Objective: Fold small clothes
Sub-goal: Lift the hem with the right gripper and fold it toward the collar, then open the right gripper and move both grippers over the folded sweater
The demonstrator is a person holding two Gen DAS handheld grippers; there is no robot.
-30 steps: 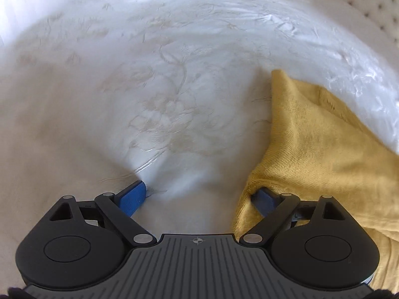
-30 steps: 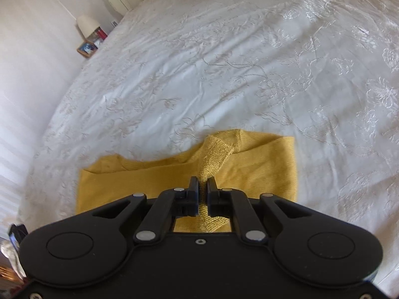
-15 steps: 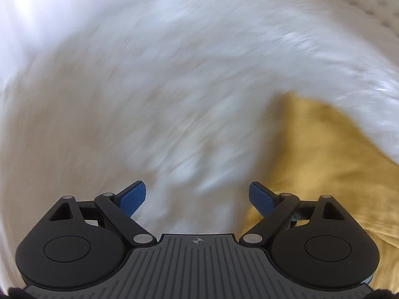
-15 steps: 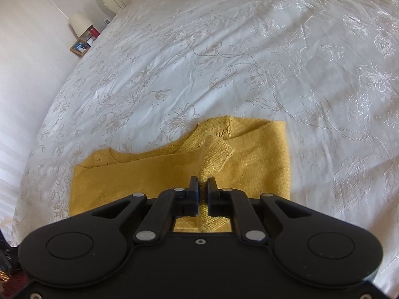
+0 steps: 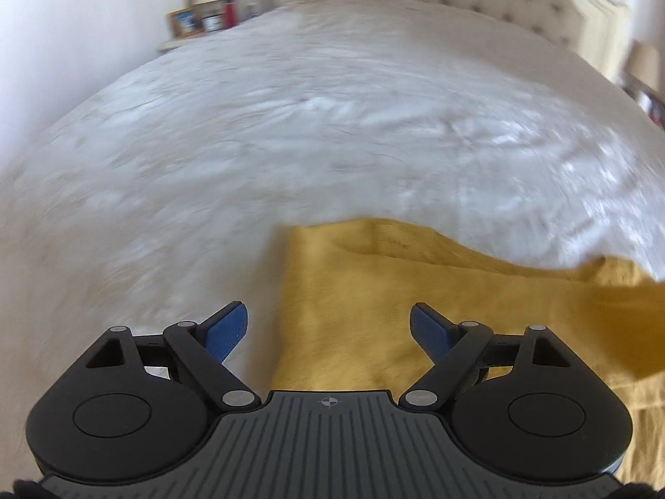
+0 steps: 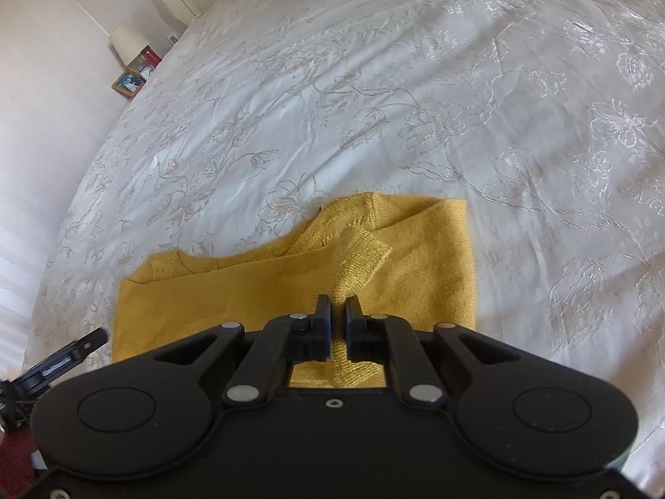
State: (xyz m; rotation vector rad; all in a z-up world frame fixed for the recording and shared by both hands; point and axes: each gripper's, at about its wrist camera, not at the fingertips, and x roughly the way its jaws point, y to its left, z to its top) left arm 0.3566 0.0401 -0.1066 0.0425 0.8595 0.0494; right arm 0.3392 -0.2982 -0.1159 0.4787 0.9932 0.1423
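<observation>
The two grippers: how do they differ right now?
The left gripper stands wide, its blue pads bare above the yellow sweater, gripping nothing; its jaws are closing slightly. The right gripper is shut on the sweater's ribbed cuff, its fingers black. Both are black two-finger tools over the white bedspread.
</observation>
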